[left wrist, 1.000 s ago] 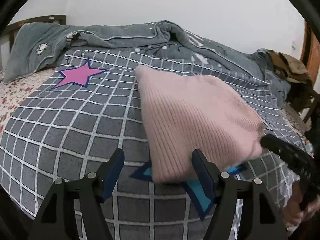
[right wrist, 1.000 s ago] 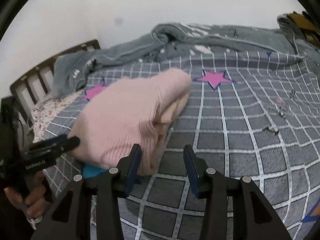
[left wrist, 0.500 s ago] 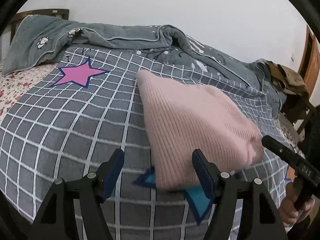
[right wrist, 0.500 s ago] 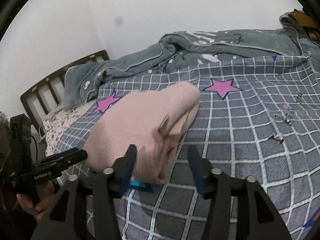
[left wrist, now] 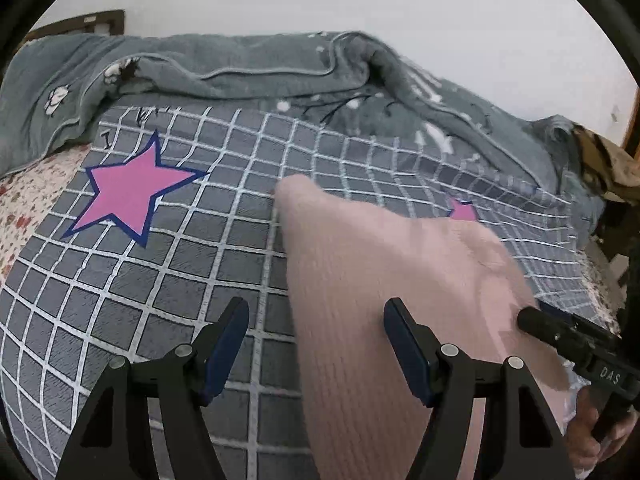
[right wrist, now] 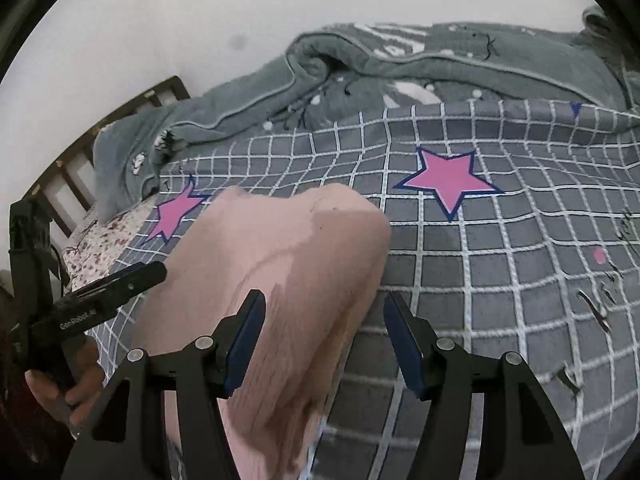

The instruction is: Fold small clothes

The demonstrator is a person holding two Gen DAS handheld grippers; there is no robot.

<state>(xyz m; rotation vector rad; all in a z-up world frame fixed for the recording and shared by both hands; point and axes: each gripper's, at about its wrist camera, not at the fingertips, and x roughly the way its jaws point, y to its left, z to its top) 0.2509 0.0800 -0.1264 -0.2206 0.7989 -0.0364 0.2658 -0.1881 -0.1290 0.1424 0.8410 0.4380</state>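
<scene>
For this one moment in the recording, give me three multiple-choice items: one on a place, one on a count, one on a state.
1. Where does the folded pink ribbed knit garment lie?
A. On the grey checked bedspread
B. On the bunched grey-green blanket
C. On the floor

2. How many pink stars show in the right wrist view?
A. One
B. Two
C. Four

3. How does the left claw stand?
A. Shut on the garment
B. Shut on the bedspread
C. Open, gripping nothing

Answers:
1 A: checked squares border the garment, and the blanket is heaped at the far edge by the wall.
2 B: one star lies right of the garment, another peeks out at its left.
3 C: its blue pads stand wide apart with garment and bedspread seen between them; the right claw is open too.
</scene>
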